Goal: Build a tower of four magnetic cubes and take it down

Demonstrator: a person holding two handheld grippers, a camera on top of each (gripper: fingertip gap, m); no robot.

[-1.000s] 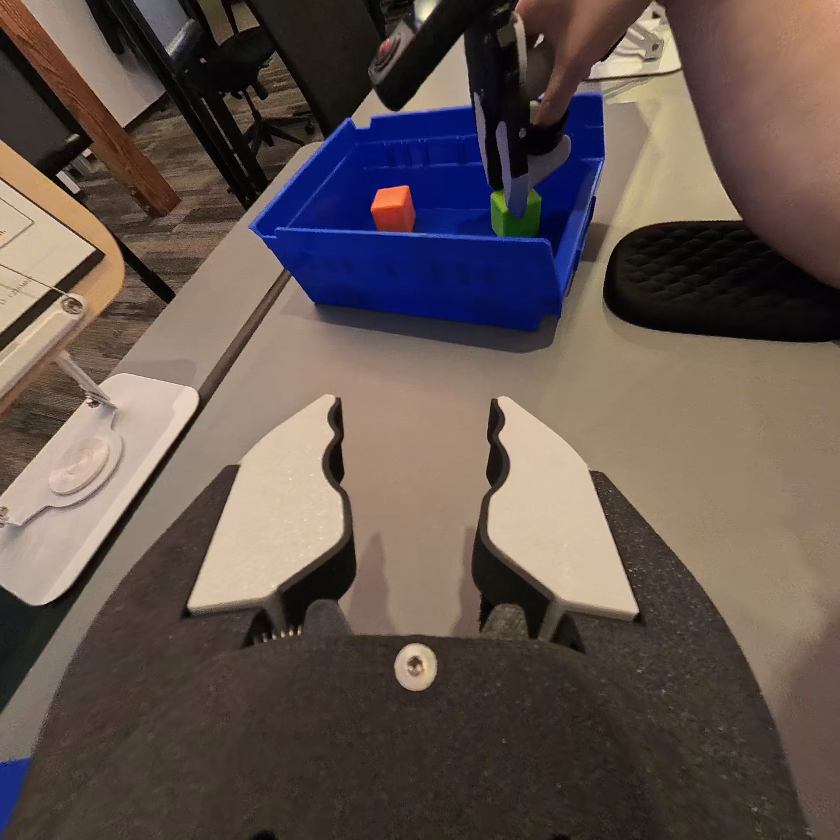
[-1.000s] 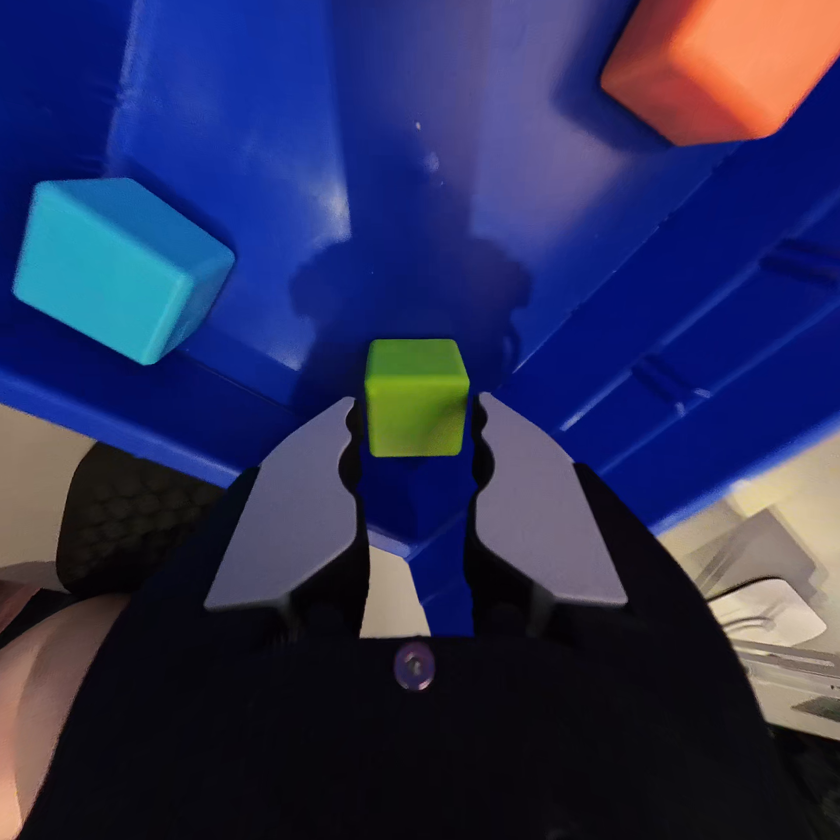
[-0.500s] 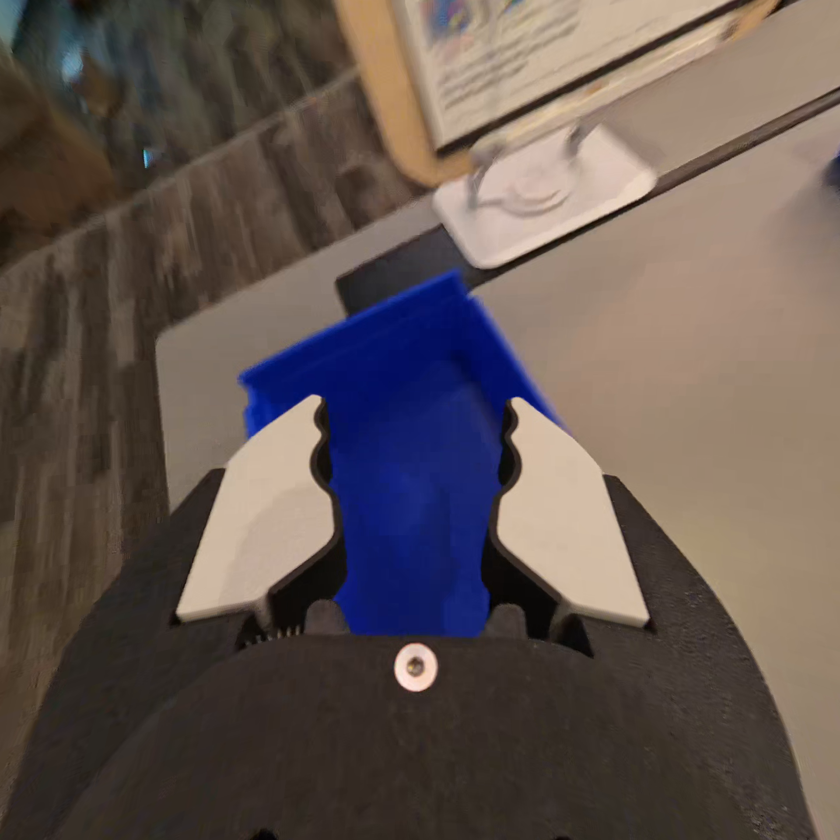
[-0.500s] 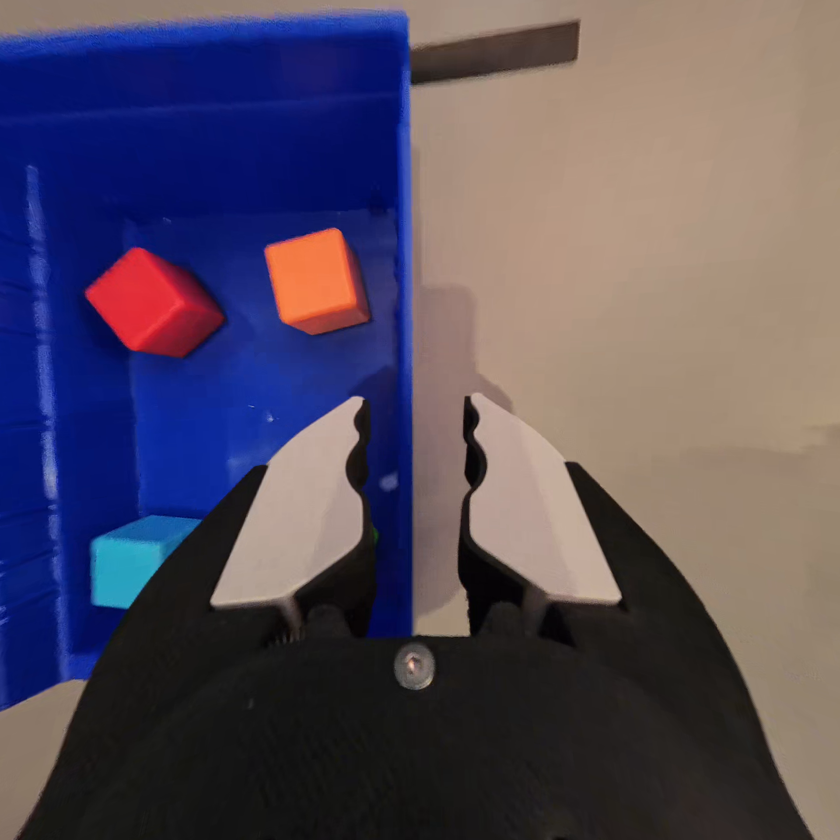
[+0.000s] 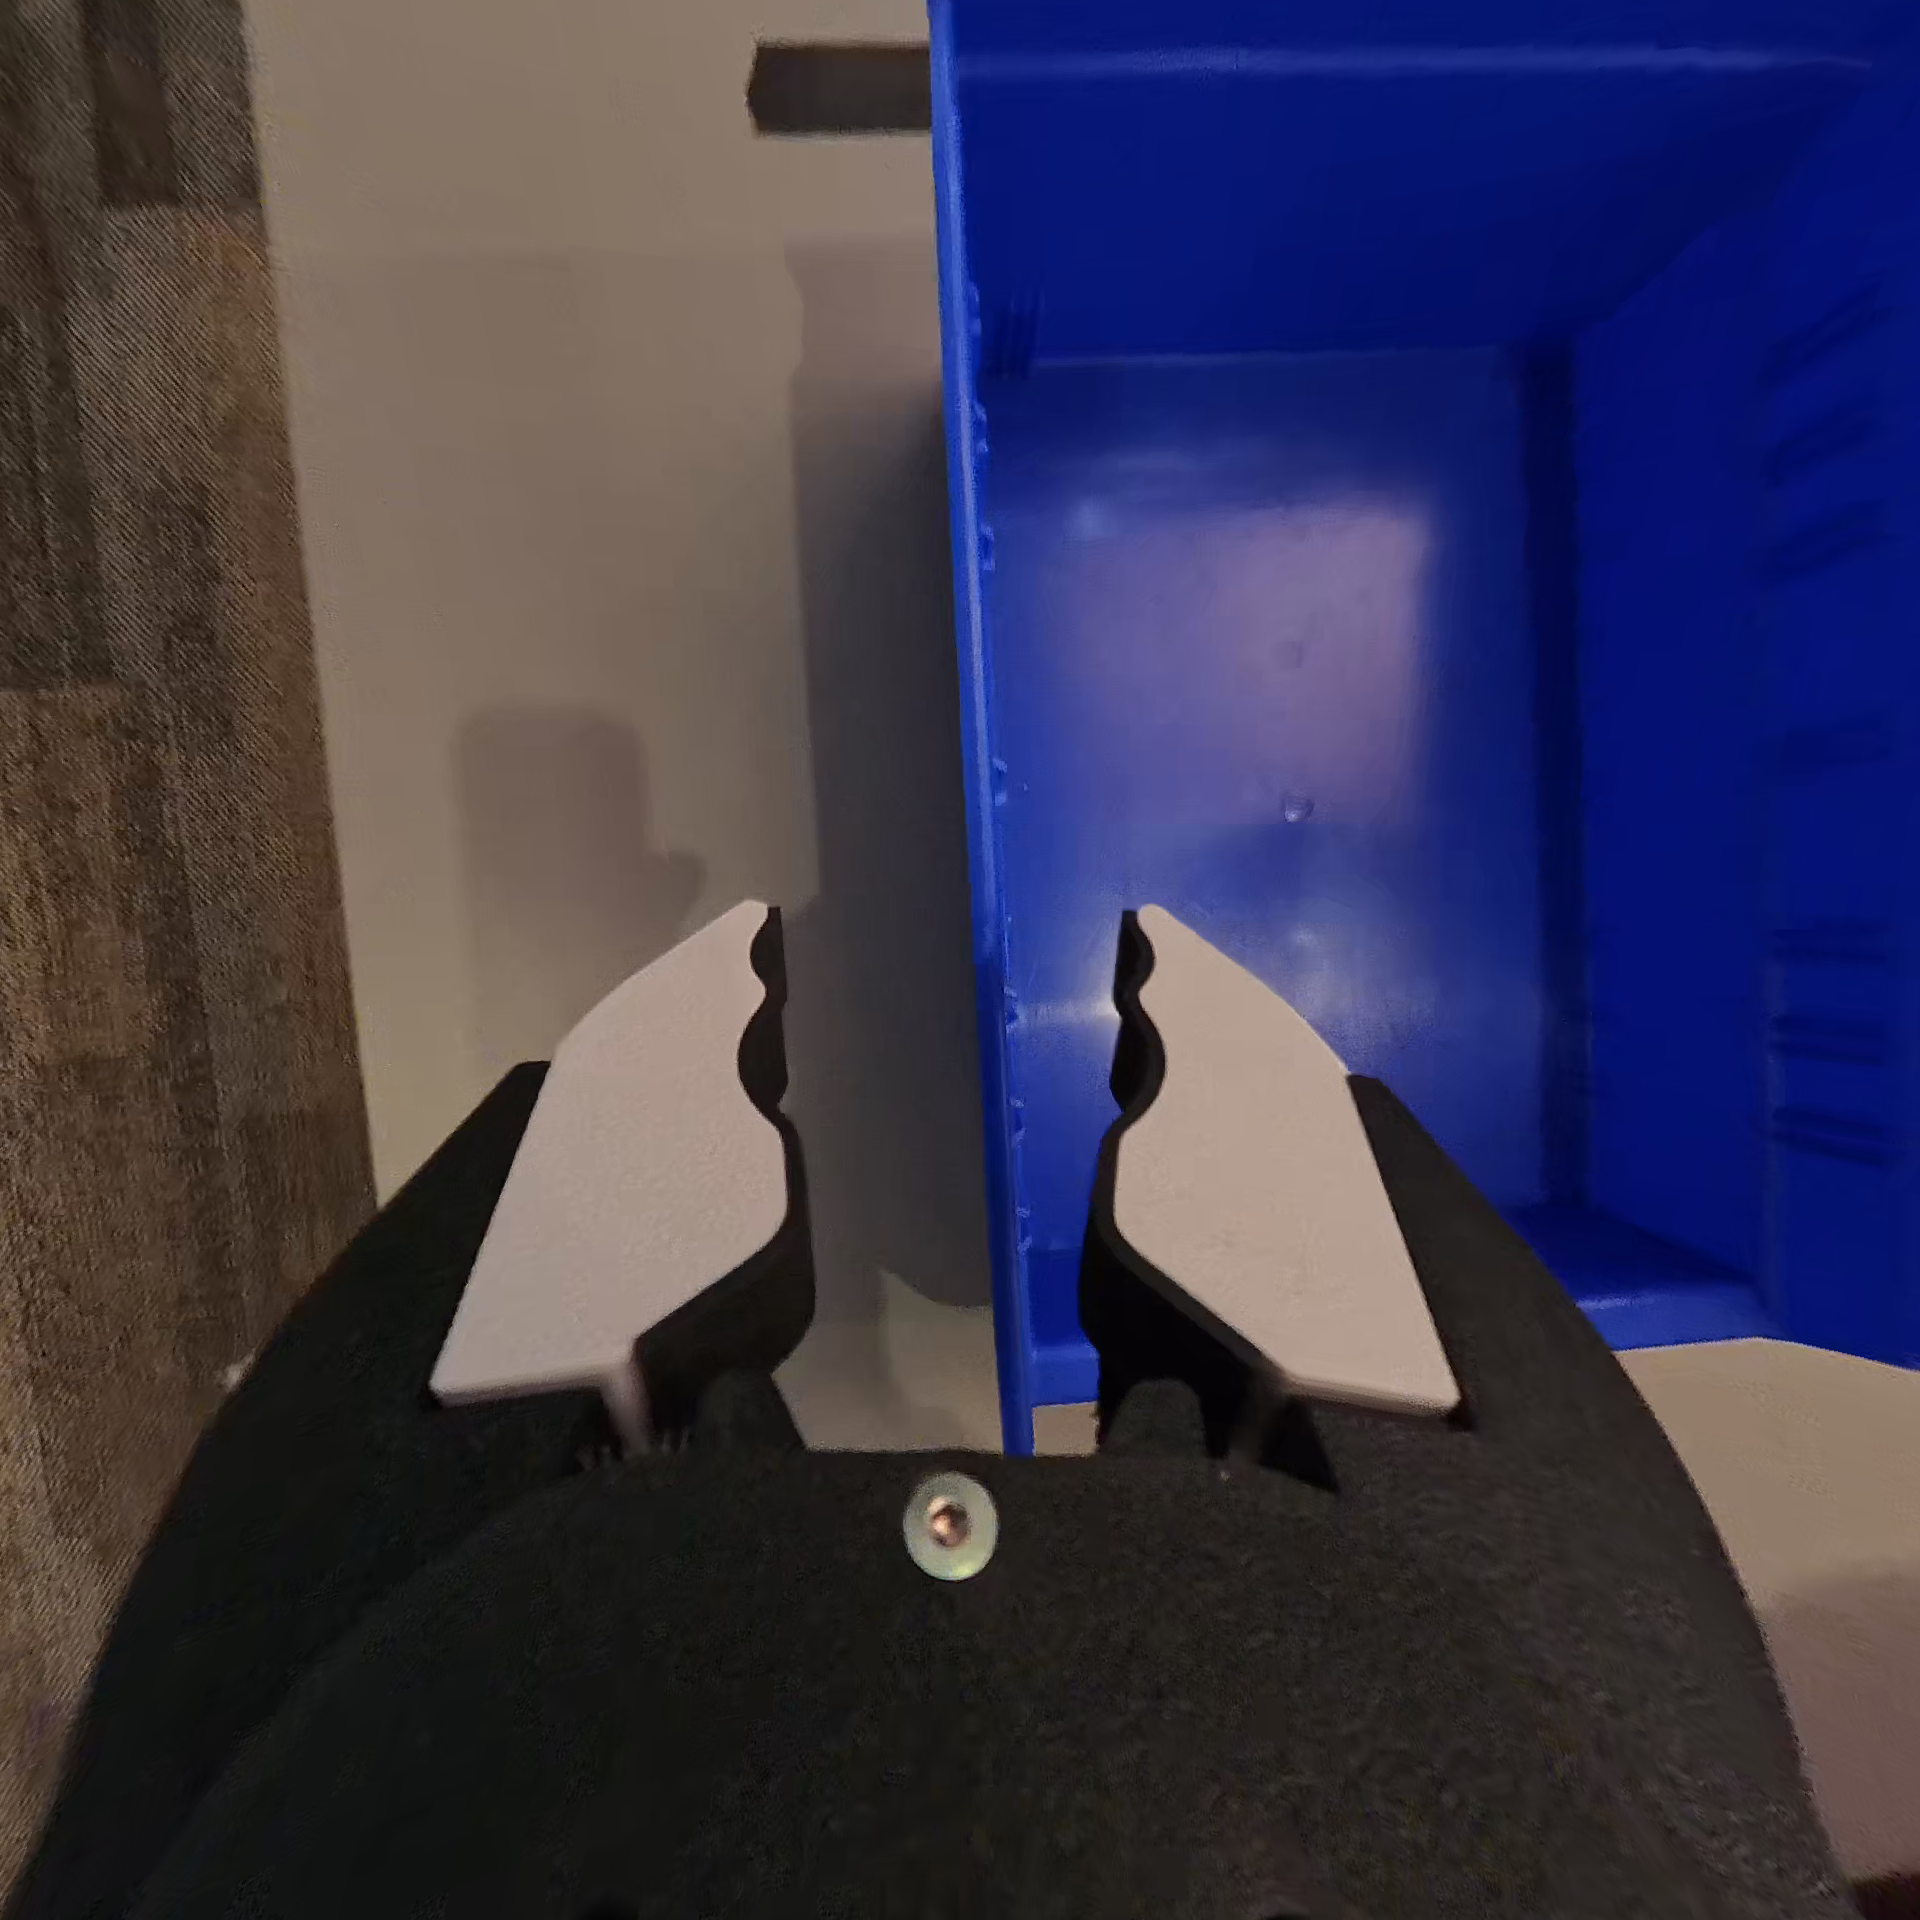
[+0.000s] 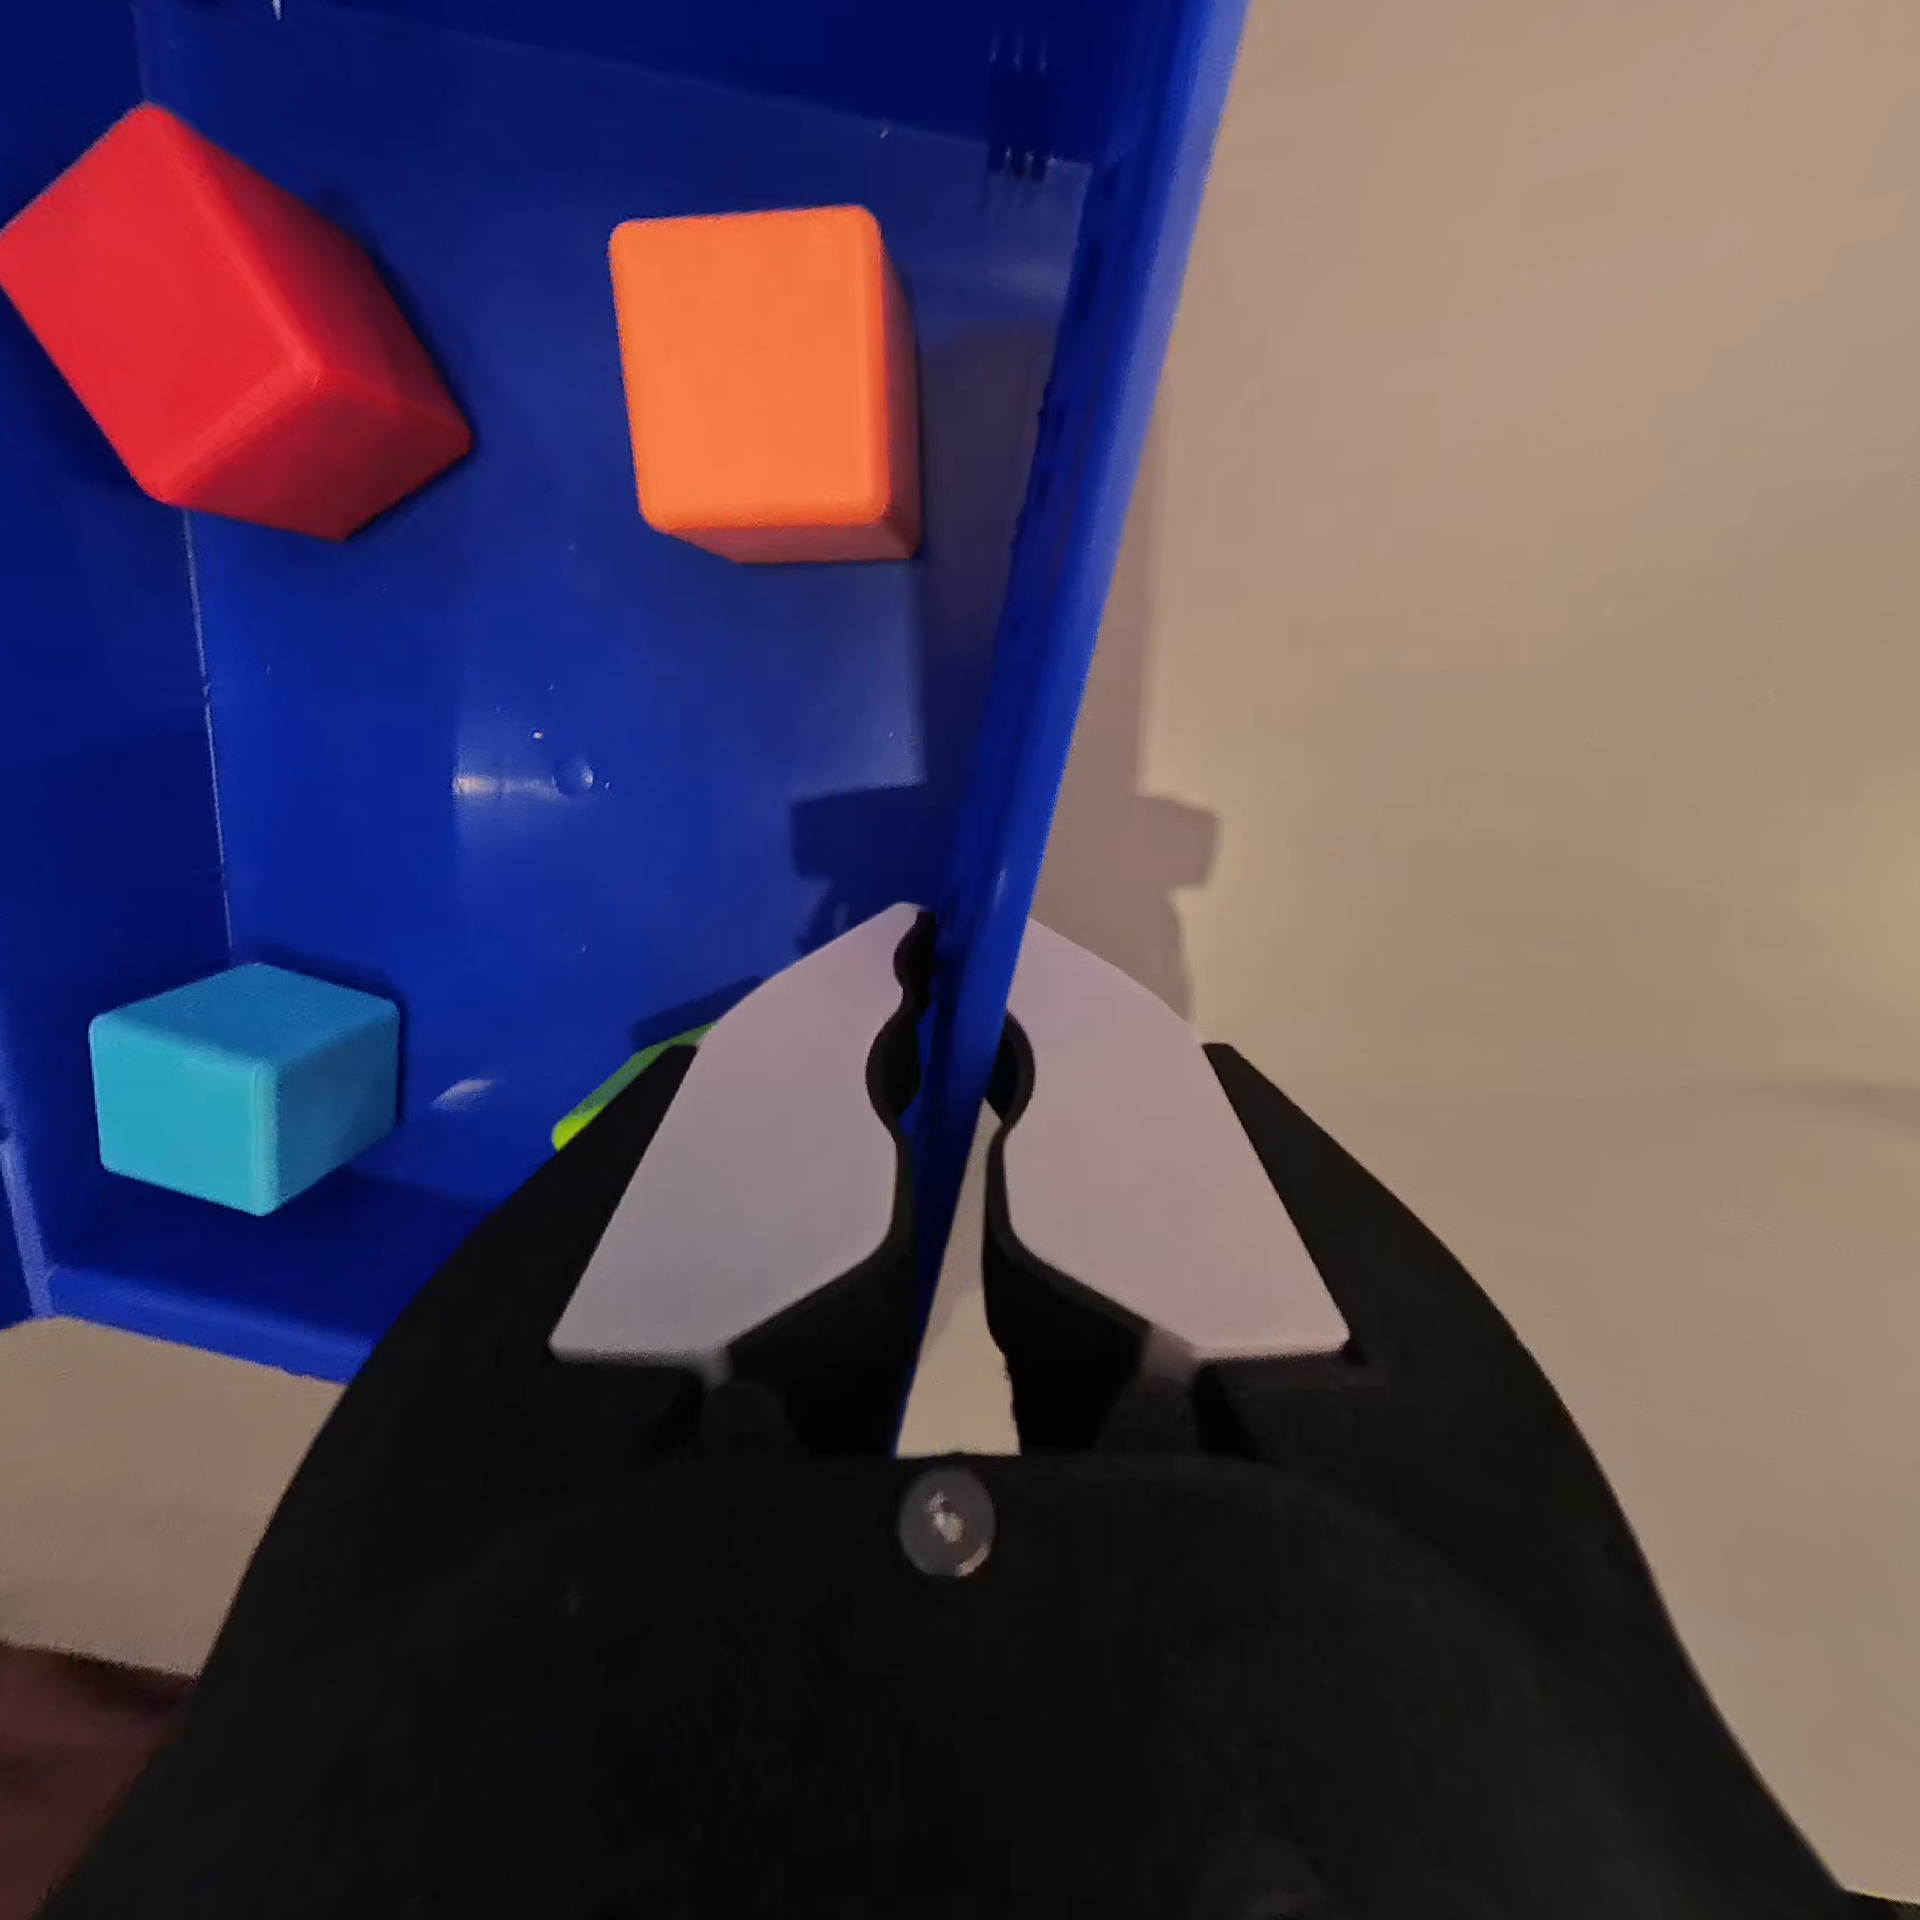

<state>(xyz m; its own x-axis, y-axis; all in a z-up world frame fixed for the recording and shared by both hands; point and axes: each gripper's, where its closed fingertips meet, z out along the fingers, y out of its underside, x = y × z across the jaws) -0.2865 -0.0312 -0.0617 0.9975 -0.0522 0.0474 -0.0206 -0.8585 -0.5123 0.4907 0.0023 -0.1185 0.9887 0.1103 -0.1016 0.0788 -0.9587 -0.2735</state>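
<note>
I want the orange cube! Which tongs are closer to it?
Right. The right tongs are clamped on the blue bin's wall, with the orange cube just ahead inside. The left tongs straddle another wall, open, no cube in their view.

Your bin [image 6: 1049, 582] looks like glossy blue plastic; its floor reflects the light. The red cube [image 6: 208, 312], orange cube [image 6: 758, 374] and cyan cube [image 6: 239, 1081] look like smooth, matt plastic. Your gripper fingers [image 5: 644, 1153] are smooth and pale, on a rough black body. The table [image 5: 582, 499] is matt and smooth, the floor [image 5: 135, 727] looks like wood.
</note>
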